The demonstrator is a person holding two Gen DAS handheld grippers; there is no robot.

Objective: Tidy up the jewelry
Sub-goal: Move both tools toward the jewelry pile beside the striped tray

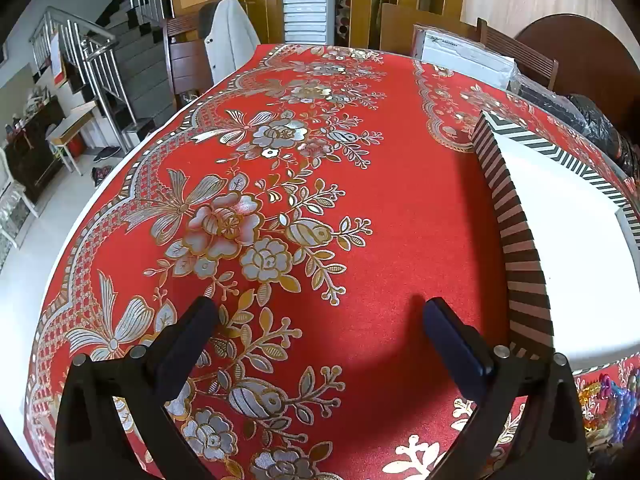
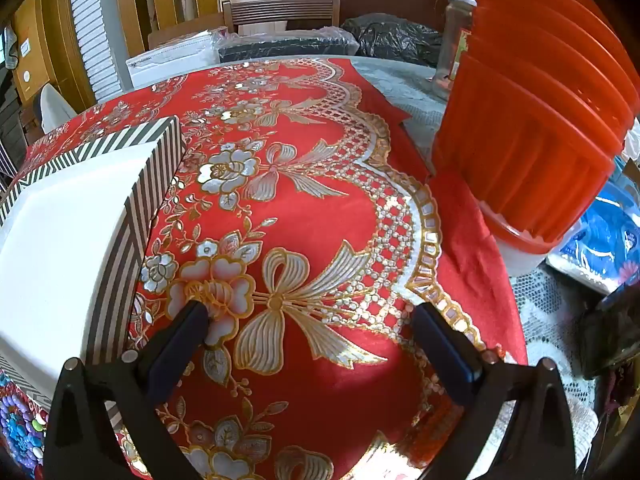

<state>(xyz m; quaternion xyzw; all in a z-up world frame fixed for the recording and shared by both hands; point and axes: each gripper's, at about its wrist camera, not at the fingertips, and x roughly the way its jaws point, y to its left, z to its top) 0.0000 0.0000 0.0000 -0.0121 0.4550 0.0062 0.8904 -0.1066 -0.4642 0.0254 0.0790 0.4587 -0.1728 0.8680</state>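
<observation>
A striped box (image 1: 516, 248) with a white inside (image 1: 568, 240) stands open on the red flowered tablecloth (image 1: 420, 216); it also shows at the left of the right wrist view (image 2: 132, 216). Colourful bead jewelry (image 1: 612, 404) lies just in front of the box, and shows at the bottom left of the right wrist view (image 2: 20, 428). My left gripper (image 1: 320, 312) is open and empty above the cloth, left of the box. My right gripper (image 2: 312, 316) is open and empty above the cloth, right of the box.
A stack of orange plastic bowls (image 2: 532, 128) stands at the right with a glass jar (image 2: 452, 40) behind it. Black bags (image 2: 392, 40) and a white packet (image 2: 168, 60) lie at the table's far edge. Chairs (image 1: 188, 56) stand around the table.
</observation>
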